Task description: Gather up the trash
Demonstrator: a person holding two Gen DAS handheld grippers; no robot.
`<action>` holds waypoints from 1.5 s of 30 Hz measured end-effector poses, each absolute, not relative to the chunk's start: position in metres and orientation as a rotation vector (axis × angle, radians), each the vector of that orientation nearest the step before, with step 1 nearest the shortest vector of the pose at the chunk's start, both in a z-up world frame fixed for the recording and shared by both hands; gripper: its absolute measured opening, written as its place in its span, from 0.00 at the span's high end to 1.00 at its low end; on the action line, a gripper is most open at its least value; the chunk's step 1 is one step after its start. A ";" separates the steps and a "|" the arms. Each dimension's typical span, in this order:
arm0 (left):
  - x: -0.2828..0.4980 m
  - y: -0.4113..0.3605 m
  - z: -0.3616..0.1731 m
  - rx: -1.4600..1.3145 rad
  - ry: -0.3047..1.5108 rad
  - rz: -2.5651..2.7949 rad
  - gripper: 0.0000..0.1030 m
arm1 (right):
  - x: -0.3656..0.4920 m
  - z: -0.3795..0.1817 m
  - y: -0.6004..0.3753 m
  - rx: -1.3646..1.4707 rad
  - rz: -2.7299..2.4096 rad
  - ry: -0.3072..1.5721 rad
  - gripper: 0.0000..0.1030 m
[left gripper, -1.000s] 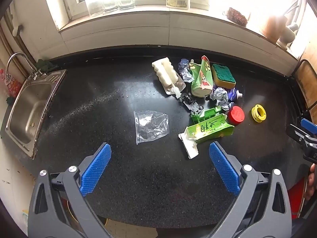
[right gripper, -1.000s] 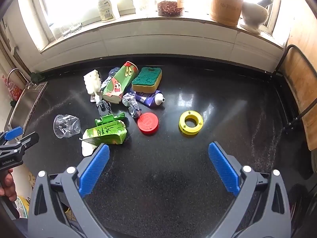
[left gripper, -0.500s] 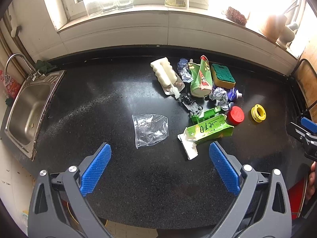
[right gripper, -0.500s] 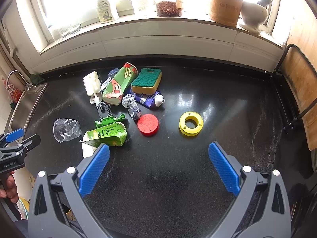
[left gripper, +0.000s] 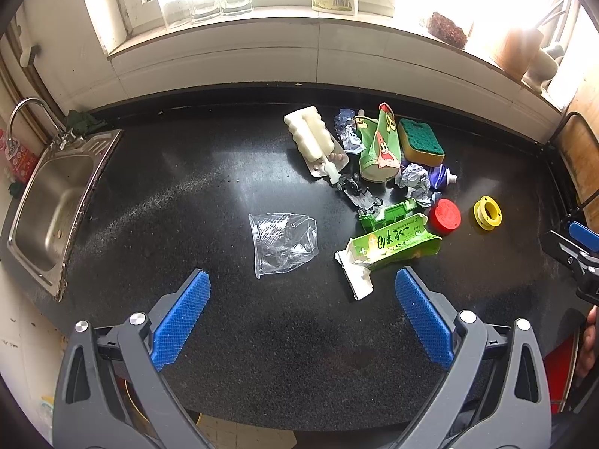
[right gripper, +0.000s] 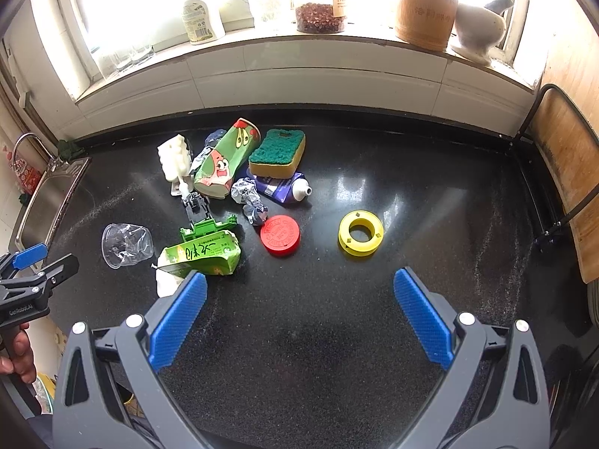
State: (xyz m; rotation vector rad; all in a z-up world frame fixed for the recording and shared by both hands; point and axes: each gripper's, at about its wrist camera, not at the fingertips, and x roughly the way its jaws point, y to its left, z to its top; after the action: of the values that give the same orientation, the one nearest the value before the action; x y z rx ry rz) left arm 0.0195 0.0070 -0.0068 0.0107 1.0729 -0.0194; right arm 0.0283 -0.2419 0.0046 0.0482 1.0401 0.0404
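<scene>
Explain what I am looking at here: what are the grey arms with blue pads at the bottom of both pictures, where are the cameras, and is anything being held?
There is no robot. A person holds one hand-operated gripper in each hand, and each carries a fisheye camera looking forward along its jaws. The left-wrist view shows the left gripper at the bottom; the right-wrist view shows the right gripper. Each also catches the other gripper at its edge.

Both have their jaws spread wide and hold nothing.

On the black counter lie a crushed clear plastic cup, a flattened green carton, a red lid, a yellow ring, a cartoon-printed cup, a sponge, crumpled foil and other bits. A steel sink sits at the left.
</scene>
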 end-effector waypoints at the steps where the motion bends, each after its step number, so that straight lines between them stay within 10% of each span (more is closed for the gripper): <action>1: 0.019 0.007 -0.007 0.010 1.072 -0.020 0.06 | 0.028 0.005 -0.242 0.049 0.040 1.041 0.05; 29: 0.032 0.025 -0.016 -0.044 1.097 -0.010 0.06 | 0.031 -0.004 -0.250 0.061 0.034 1.058 0.05; 45: 0.104 0.022 -0.116 0.011 1.191 0.002 0.06 | 0.116 -0.100 -0.304 0.050 -0.057 1.177 0.05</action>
State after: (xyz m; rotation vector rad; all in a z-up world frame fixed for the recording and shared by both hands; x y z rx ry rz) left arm 0.1038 0.0224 -0.1159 0.0111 1.1908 0.0024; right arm 0.1157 -0.3040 -0.0996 0.0504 1.1773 -0.0565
